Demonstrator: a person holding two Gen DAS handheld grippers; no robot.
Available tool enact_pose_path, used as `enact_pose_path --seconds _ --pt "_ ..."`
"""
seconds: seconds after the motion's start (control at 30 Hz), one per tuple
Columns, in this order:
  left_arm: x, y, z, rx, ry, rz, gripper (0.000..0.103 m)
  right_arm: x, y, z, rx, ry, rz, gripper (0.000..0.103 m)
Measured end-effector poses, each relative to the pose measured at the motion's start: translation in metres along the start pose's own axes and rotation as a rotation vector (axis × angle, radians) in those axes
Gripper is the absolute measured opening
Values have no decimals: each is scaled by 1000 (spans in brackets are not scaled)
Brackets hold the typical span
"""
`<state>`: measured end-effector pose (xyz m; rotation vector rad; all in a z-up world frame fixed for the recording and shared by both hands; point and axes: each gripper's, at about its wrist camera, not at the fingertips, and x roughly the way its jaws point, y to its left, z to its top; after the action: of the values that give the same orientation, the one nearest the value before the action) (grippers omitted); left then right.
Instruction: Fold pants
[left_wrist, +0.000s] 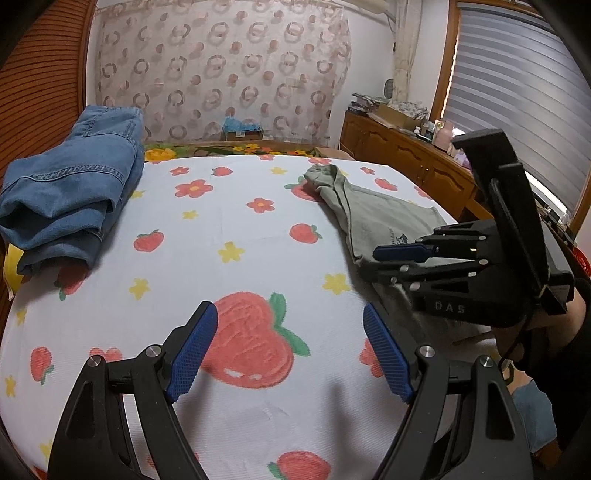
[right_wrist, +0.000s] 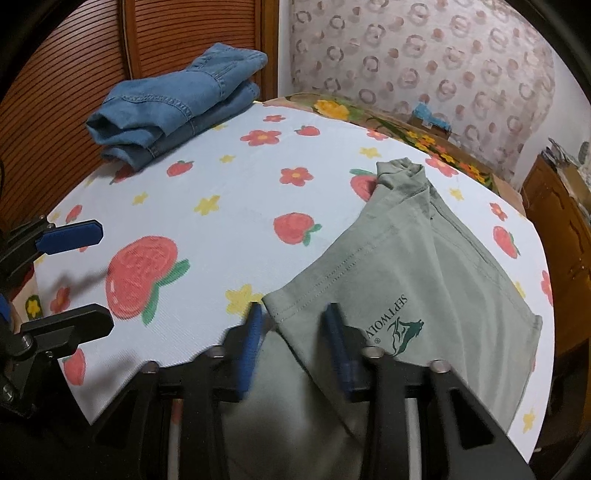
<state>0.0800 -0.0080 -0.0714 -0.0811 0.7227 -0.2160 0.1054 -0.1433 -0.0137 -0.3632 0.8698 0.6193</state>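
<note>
Left wrist view: one jeans (left_wrist: 66, 195), one green pants (left_wrist: 373, 218); left hand-held gripper (left_wrist: 288, 314) wide, right hand-held gripper (left_wrist: 369, 260) narrow.

A: left wrist cam sits low, close over the bed (left_wrist: 240, 221), facing the far wall w/ the jeans (left_wrist: 70, 192) up left.
B: right one's angled down too; both share the bedspread, jeans (right_wrist: 173, 107) & grey-green shorts (right_wrist: 424, 266).
</note>
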Motion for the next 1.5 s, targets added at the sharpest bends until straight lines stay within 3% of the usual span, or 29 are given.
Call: enact_pose_path --seconds 0.03,0.13,0.4,0.77,1.03,1.5 --pt "0 0 0 1 1 0 82 -1 0 0 1 0 3 12" --pt "0 -1 0 4 2 0 82 -6 -3 1 20 -20 22 6" --pt "5 -4 -2 14 13 -4 82 -39 -28 0 123 -122 90 5" --pt "4 -7 -2 24 13 -5 82 -58 -52 -1 141 -145 2 4" --pt "5 -8 -3 25 14 -6 82 -67 -80 3 166 -136 -116 4" --pt "6 -9 -3 25 15 -6 82 -52 -98 14 230 -113 -270 4"
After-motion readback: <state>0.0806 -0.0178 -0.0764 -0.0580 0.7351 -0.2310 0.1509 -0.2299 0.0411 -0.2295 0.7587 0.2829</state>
